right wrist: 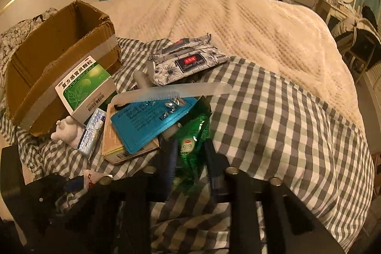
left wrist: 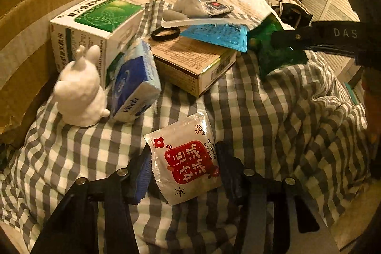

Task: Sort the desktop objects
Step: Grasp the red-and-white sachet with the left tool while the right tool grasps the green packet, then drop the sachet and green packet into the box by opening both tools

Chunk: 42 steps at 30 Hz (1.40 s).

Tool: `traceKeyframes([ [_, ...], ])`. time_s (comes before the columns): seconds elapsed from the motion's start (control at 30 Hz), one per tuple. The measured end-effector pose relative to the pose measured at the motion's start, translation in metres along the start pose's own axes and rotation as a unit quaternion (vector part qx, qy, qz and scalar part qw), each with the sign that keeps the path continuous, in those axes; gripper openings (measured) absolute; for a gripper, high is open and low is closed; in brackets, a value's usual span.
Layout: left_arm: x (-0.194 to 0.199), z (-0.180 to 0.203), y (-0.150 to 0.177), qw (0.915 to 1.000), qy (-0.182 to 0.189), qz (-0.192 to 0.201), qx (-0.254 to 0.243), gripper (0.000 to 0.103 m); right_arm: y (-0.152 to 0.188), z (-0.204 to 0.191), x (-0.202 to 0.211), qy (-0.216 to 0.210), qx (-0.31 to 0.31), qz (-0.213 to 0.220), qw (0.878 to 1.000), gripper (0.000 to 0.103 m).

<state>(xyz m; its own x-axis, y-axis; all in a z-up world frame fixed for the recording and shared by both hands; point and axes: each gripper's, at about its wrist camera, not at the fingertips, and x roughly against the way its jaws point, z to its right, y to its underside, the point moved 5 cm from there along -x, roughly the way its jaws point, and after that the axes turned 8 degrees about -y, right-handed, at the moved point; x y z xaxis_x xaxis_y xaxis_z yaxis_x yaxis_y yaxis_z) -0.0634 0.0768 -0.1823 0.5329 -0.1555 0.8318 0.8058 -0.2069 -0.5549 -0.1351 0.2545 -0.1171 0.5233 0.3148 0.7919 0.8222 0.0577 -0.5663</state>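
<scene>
Clutter is lying across the checked cloth (left wrist: pixel 273 116) that is covering the bed, and we are working over it with both grippers. Our left gripper (left wrist: pixel 184 166) is standing open around the white sachet with the red label (left wrist: pixel 184 158), one finger on each side of it; whether the pads are touching the packet we cannot tell. Our right gripper (right wrist: pixel 190 158) is standing with its two fingers on either side of the green bottle (right wrist: pixel 190 146), which is lying on the cloth with its neck tucked under the blue blister card (right wrist: pixel 152 120); the fingers are looking close against the bottle, though we cannot tell whether they are truly pinching it. The blister card is resting on the tan box (left wrist: pixel 193 63), and a translucent comb (right wrist: pixel 171 92) is lying across the card's far edge. A black hair tie (left wrist: pixel 166 33) is sitting on the tan box just beside the card. Behind the comb, the floral pouch (right wrist: pixel 188 61) is lying where the checked cloth is meeting the cream blanket (right wrist: pixel 250 23). To the left, the green-and-white medicine box (left wrist: pixel 95 27) is leaning by the open cardboard carton (right wrist: pixel 59 63), with the blue tissue pack (left wrist: pixel 133 85) propped against it and the white rabbit figure (left wrist: pixel 79 92) standing just beside the tissues.
</scene>
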Motion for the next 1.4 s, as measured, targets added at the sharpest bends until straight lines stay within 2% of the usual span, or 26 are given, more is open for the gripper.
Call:
traceKeyframes([
  [0.2, 0.019, -0.009, 0.003, 0.9998, -0.004, 0.014, 0.014, 0.051, 0.005, 0.004, 0.021, 0.006, -0.02, 0.021, 1.0, 0.019],
  [0.43, 0.053, -0.014, -0.001, 0.9985, -0.014, 0.053, 0.005, 0.051, 0.008, -0.002, 0.065, 0.0, -0.033, 0.063, 0.997, 0.018],
  [0.67, 0.08, -0.017, -0.014, 0.9969, -0.014, 0.076, 0.011, 0.051, 0.01, -0.039, 0.103, -0.016, -0.012, 0.093, 0.995, 0.018],
  [0.9, 0.132, -0.059, -0.03, 0.9919, -0.022, 0.113, 0.053, 0.051, 0.009, -0.072, 0.118, -0.021, 0.012, 0.103, 0.994, 0.018],
  [1.1, 0.165, -0.097, -0.061, 0.9836, -0.041, 0.159, 0.074, 0.051, -0.011, -0.104, 0.126, -0.04, 0.035, 0.116, 0.992, 0.018],
  [1.4, 0.162, -0.155, -0.107, 0.9743, -0.073, 0.19, 0.096, 0.051, -0.072, -0.167, 0.118, -0.084, 0.085, 0.14, 0.983, 0.018],
])
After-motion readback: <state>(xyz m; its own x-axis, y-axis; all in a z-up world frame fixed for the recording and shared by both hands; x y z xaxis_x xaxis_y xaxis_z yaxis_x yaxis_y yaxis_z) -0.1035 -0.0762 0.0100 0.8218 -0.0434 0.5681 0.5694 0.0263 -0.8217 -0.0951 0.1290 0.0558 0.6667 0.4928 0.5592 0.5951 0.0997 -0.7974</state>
